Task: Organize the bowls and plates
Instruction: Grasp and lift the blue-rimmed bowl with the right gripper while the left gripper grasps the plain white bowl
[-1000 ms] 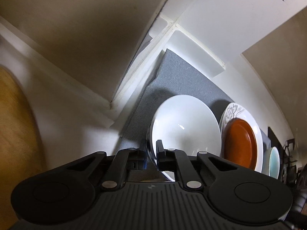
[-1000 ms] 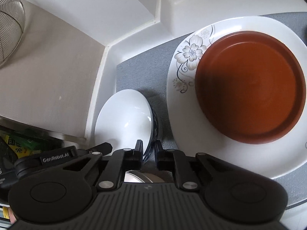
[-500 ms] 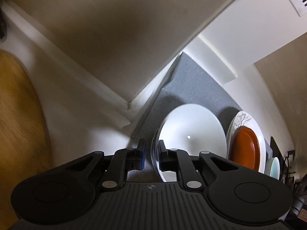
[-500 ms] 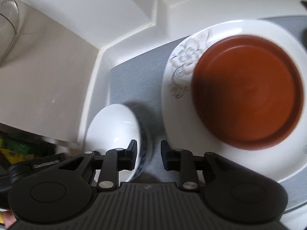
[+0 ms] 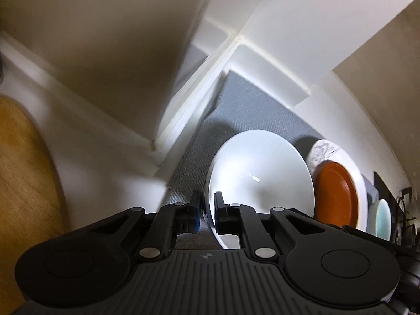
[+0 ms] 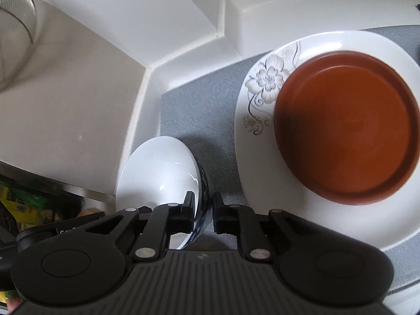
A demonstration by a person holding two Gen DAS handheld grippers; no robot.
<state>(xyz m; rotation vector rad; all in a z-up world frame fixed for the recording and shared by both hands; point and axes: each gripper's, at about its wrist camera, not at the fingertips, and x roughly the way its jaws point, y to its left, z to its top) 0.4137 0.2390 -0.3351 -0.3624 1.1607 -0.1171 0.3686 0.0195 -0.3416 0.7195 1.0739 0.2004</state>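
My left gripper (image 5: 207,214) is shut on the near rim of a large white bowl (image 5: 260,181) that rests on a grey mat (image 5: 252,107). To its right lie a white floral plate (image 5: 328,149) with a brown plate (image 5: 334,193) on it. In the right wrist view my right gripper (image 6: 203,211) straddles the rim of a smaller white bowl with a blue pattern outside (image 6: 160,168); the left finger is inside, the right one outside. The brown plate (image 6: 346,141) sits on the floral plate (image 6: 265,84) to the right.
A pale teal bowl (image 5: 382,218) lies beyond the plates, near a dark stove grate (image 5: 405,210). A wooden board (image 5: 23,173) is at the left. White ledges and walls (image 6: 288,2) enclose the mat (image 6: 204,99). A wire basket (image 6: 13,39) hangs at upper left.
My right gripper opened briefly, then closed in on the rim of the small patterned bowl. My left gripper kept hold of the large white bowl while its view swung.
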